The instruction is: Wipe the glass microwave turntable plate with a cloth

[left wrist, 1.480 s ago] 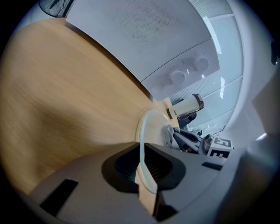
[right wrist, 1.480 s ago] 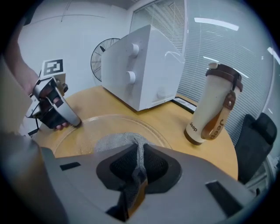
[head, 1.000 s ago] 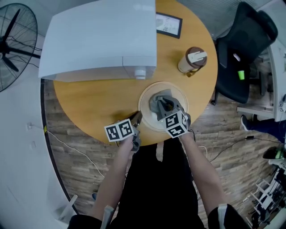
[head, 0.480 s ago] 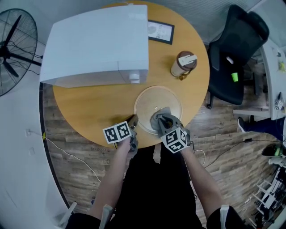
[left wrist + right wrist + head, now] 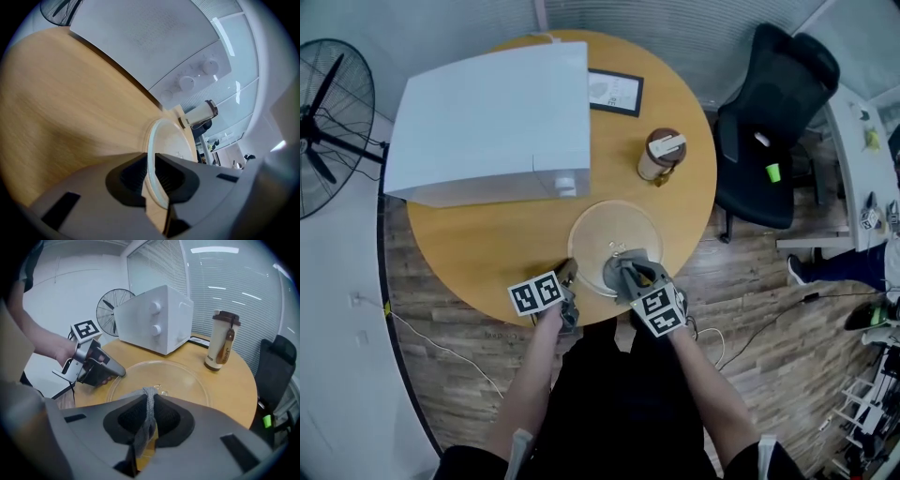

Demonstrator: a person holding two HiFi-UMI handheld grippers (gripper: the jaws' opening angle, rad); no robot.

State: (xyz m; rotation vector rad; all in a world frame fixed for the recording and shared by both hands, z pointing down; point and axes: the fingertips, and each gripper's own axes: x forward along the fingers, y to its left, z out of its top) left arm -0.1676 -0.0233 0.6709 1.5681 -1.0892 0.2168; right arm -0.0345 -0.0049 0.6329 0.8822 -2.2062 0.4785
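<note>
Grey cloth (image 5: 149,401), its lower end lost behind the jaw housing, was clamped in the right gripper (image 5: 628,270) over the near part of the glass plate (image 5: 614,232). Left gripper (image 5: 568,270) pinched the plate's near-left rim, its jaws just having eased wider. Both forearms reached over the near edge of the table (image 5: 478,234), with the grippers tilted down.

Jaws of the left gripper (image 5: 150,177) pinch the glass plate (image 5: 174,140) by its rim on the table (image 5: 70,103).
</note>
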